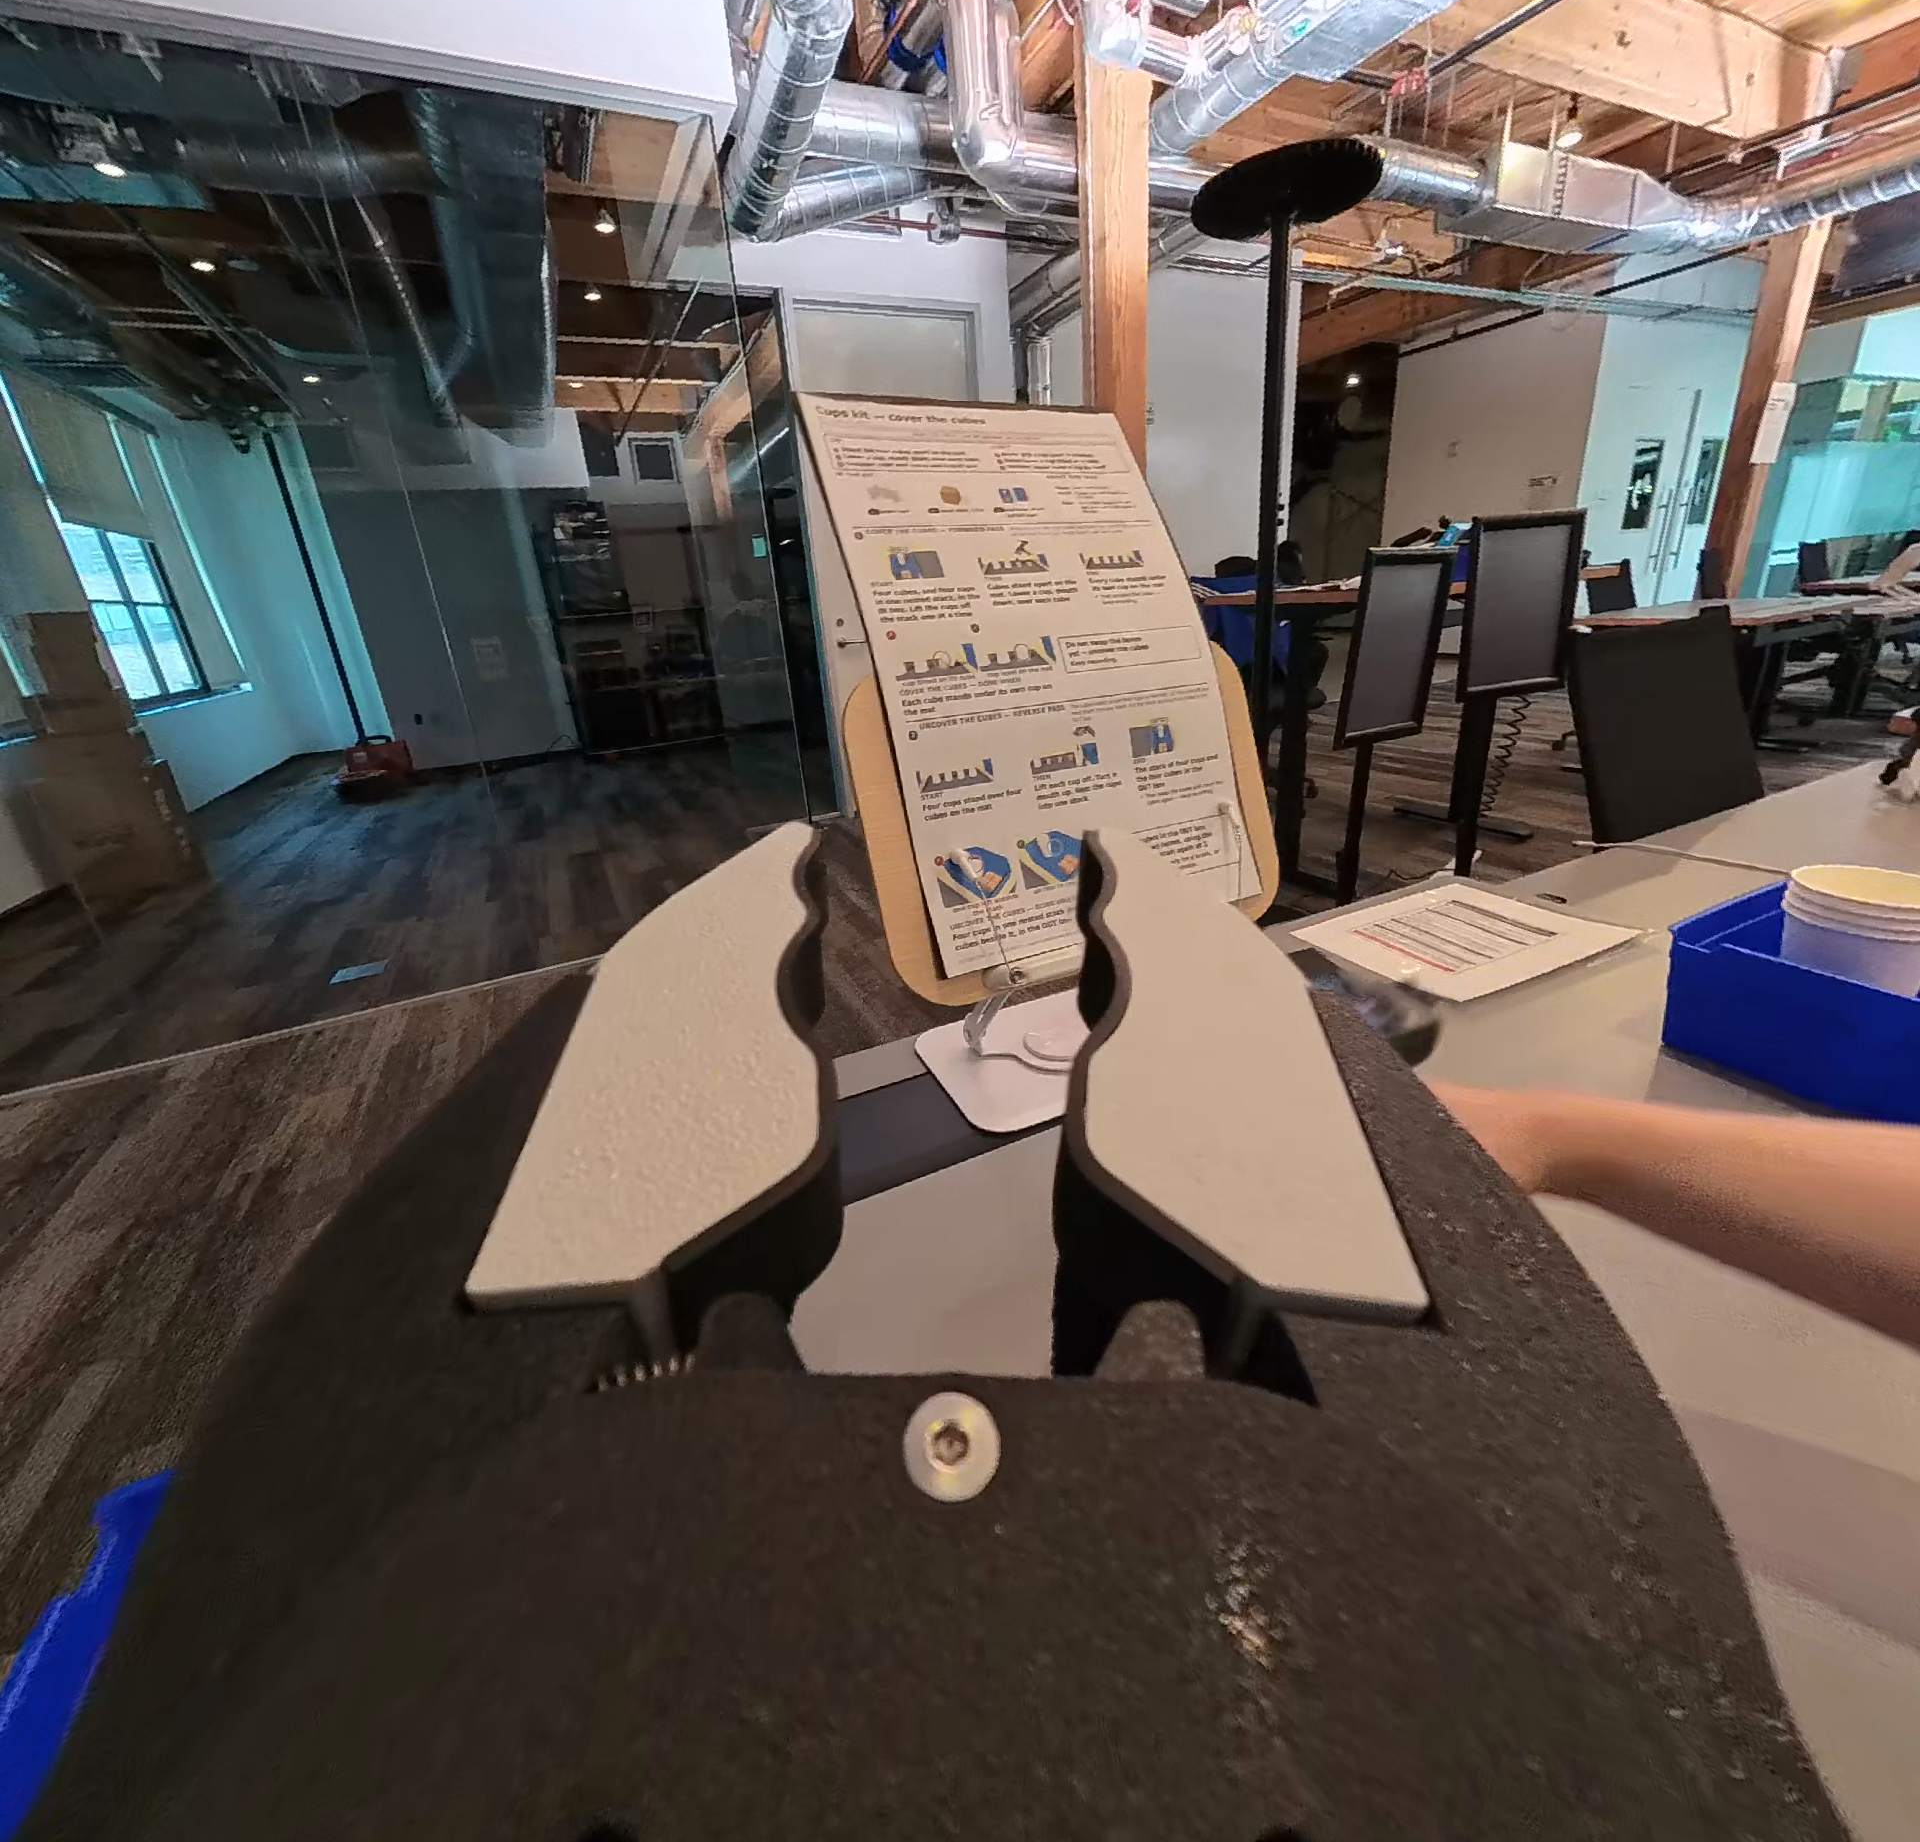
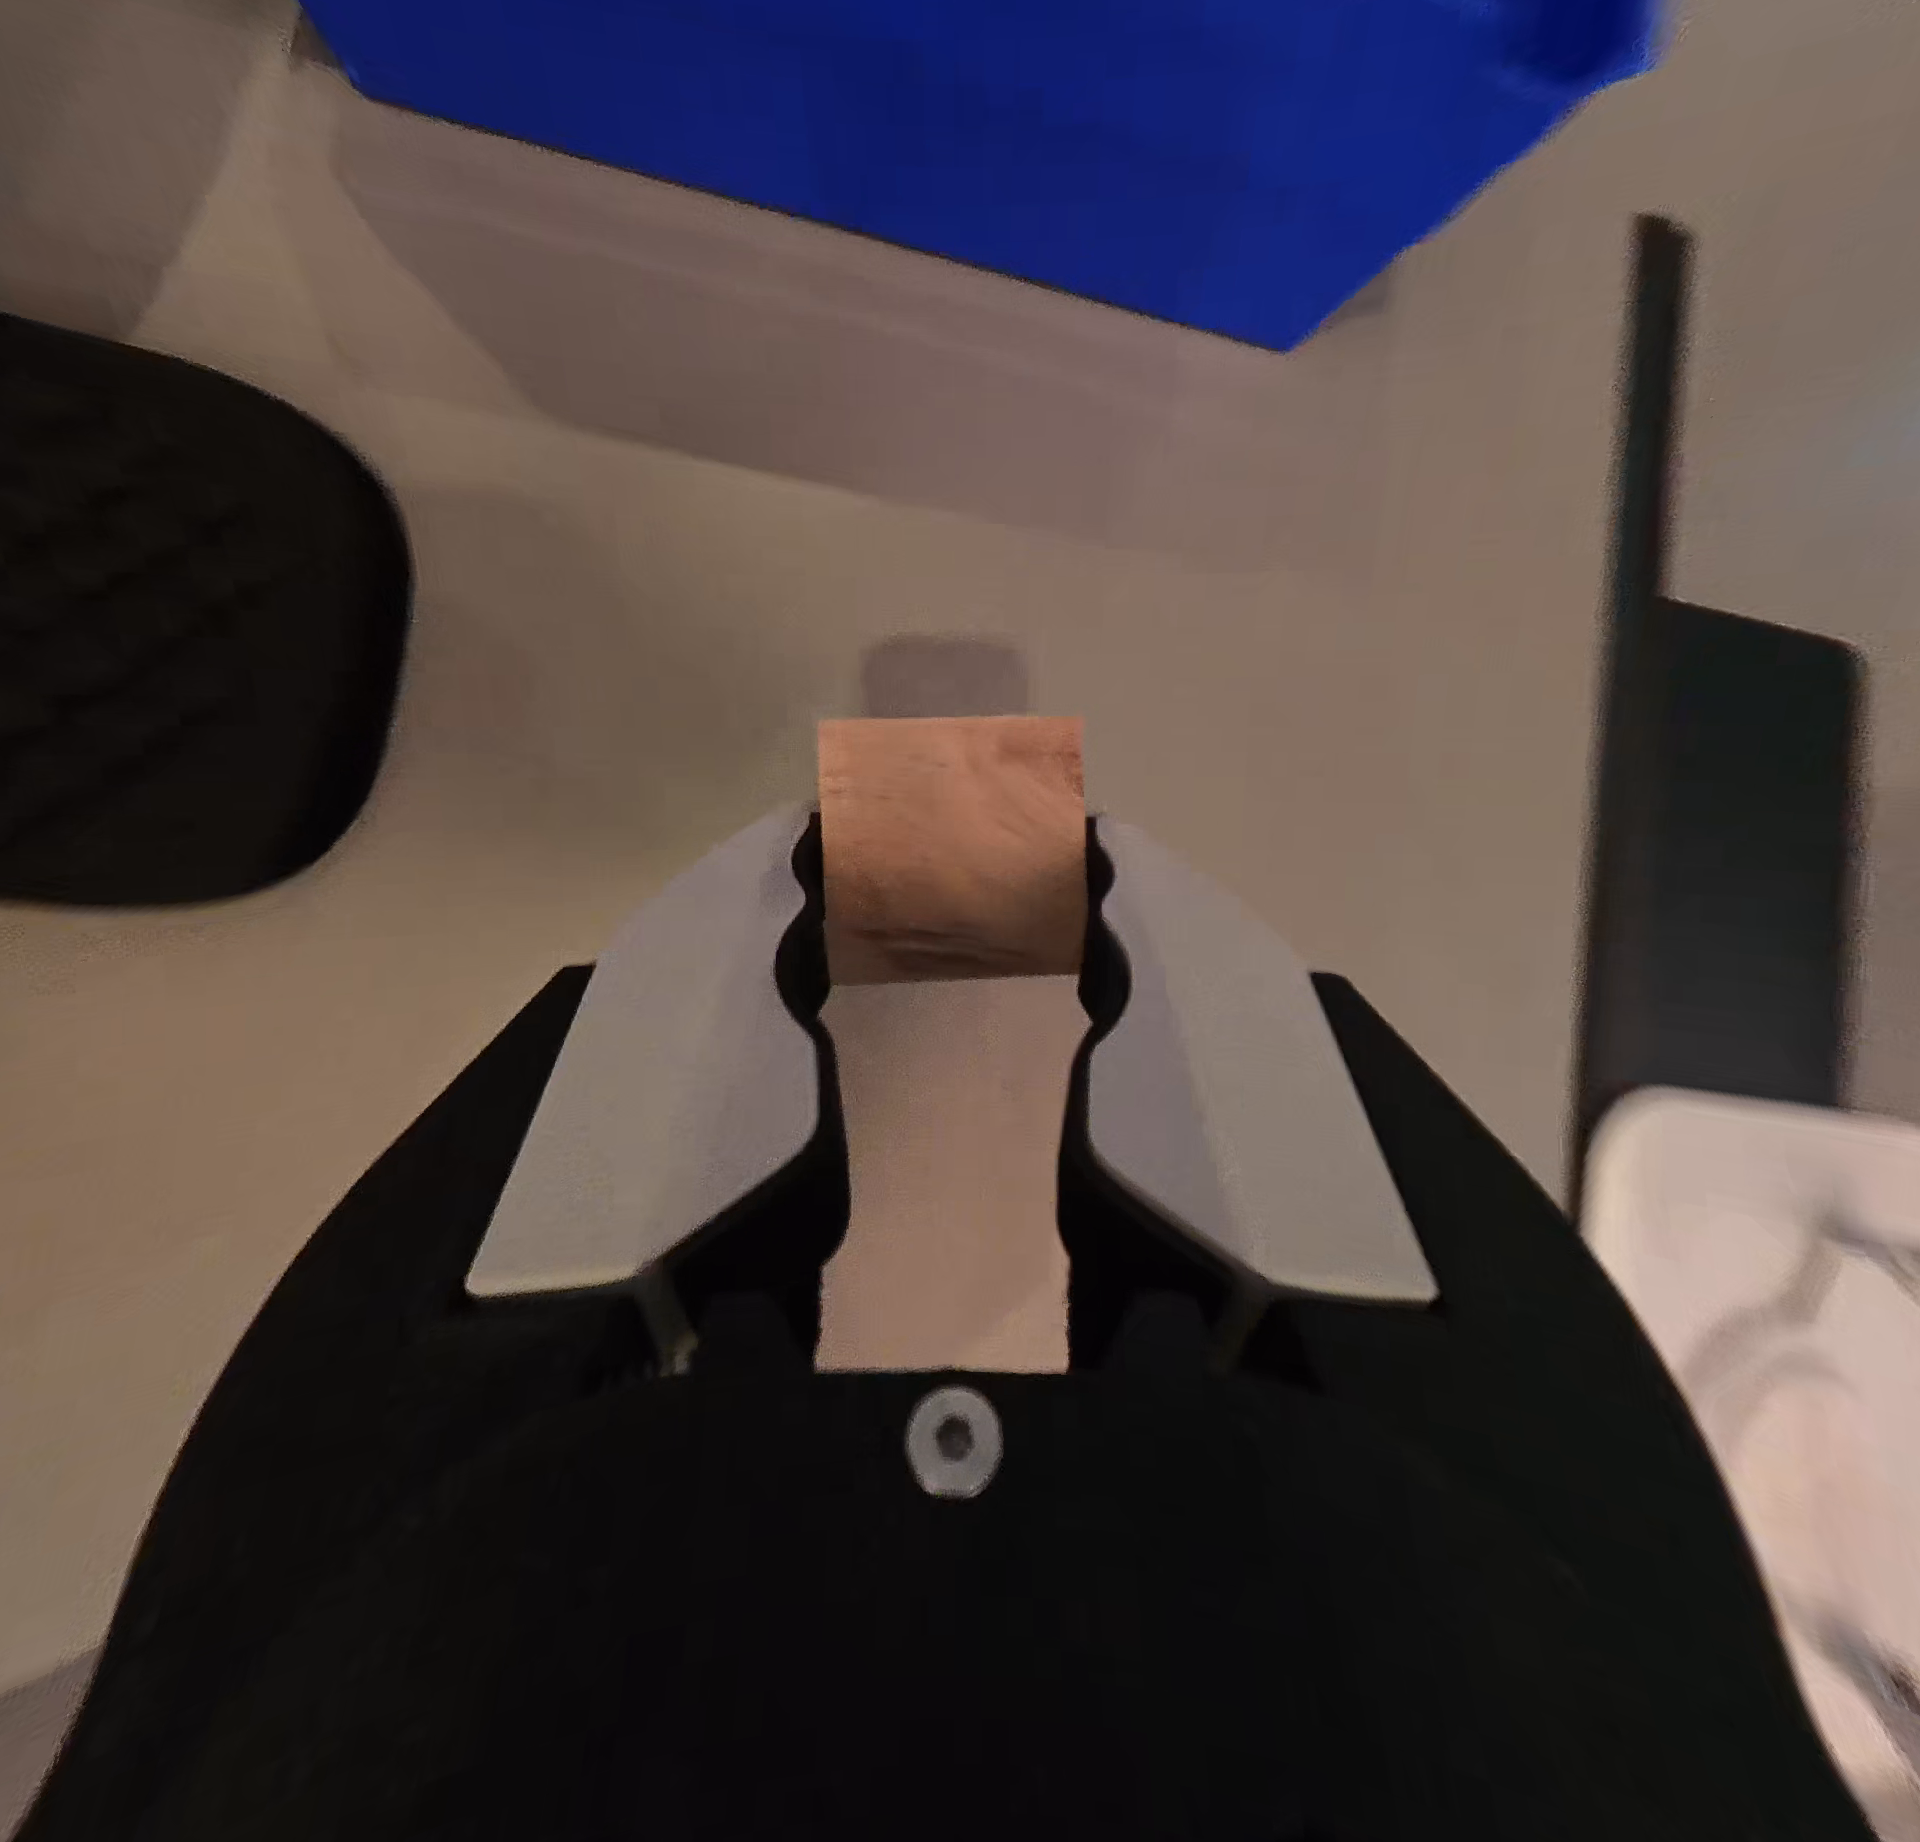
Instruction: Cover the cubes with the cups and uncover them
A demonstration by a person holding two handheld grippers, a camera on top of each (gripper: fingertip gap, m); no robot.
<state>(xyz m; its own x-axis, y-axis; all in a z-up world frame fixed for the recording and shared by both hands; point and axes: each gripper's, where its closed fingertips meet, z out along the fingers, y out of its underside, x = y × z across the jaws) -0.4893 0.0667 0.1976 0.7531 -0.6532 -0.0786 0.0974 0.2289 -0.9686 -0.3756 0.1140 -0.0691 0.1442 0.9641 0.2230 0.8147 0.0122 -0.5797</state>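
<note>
Right wrist view: the right gripper (image 2: pixel 951 899) pinches a wooden cube (image 2: pixel 951 847) between its fingertips, lifted above the pale table (image 2: pixel 623 545), a blue bin (image 2: pixel 935 109) beyond. The left gripper (image 1: pixel 945 888) is spread, empty, raised level; stacked cups (image 1: pixel 1855 925) sit in the bin.

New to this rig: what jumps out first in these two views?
In the right wrist view, the wooden cube pinched in the right gripper, held above the pale table with a blue bin ahead. In the left wrist view, the left gripper open and empty, aimed at a propped instruction sheet, with a stack of white cups in a blue bin far right.
</note>
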